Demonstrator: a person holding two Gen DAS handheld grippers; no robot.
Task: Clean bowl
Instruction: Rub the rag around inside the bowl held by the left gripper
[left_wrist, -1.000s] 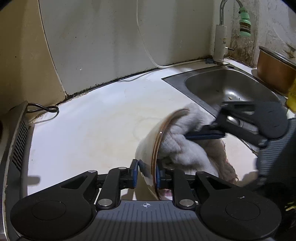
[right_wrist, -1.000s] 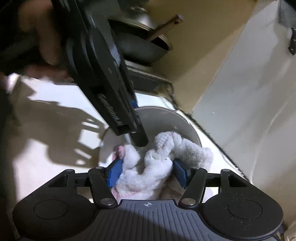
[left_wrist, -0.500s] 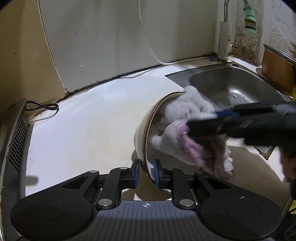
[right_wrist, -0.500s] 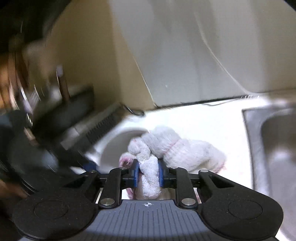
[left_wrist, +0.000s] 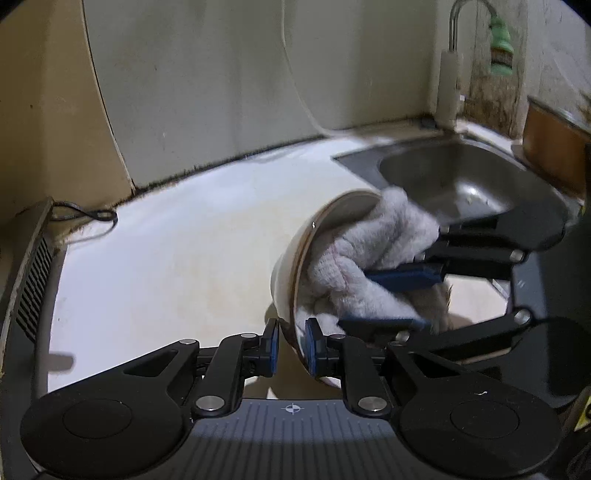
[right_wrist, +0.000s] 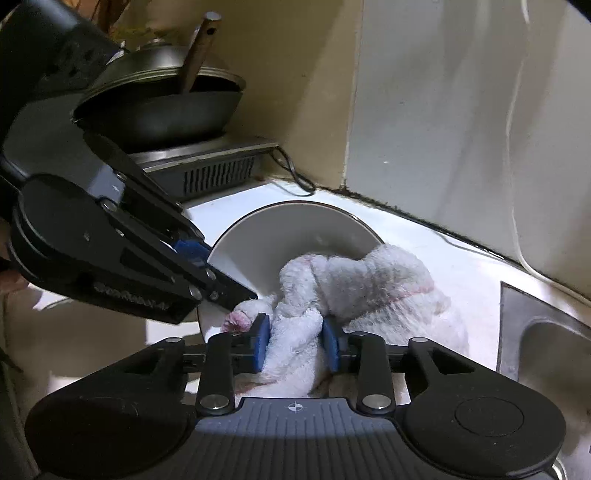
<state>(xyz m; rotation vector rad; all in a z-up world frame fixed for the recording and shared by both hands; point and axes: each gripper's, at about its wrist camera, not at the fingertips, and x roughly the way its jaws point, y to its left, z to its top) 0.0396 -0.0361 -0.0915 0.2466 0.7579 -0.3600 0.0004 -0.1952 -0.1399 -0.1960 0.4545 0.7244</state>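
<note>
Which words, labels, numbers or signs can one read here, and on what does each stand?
No words are readable.
Raised lettering on the left gripper: too blurred.
Yellow sticker at the picture's edge: cut off, unreadable.
Crosshair mark on that gripper's body: a sign only.

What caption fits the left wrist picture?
Left gripper pinches the tilted bowl's rim while a towel wipes inside.

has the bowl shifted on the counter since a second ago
No. In the left wrist view the bowl stays tilted in the left tongs, still short of the sink.
</note>
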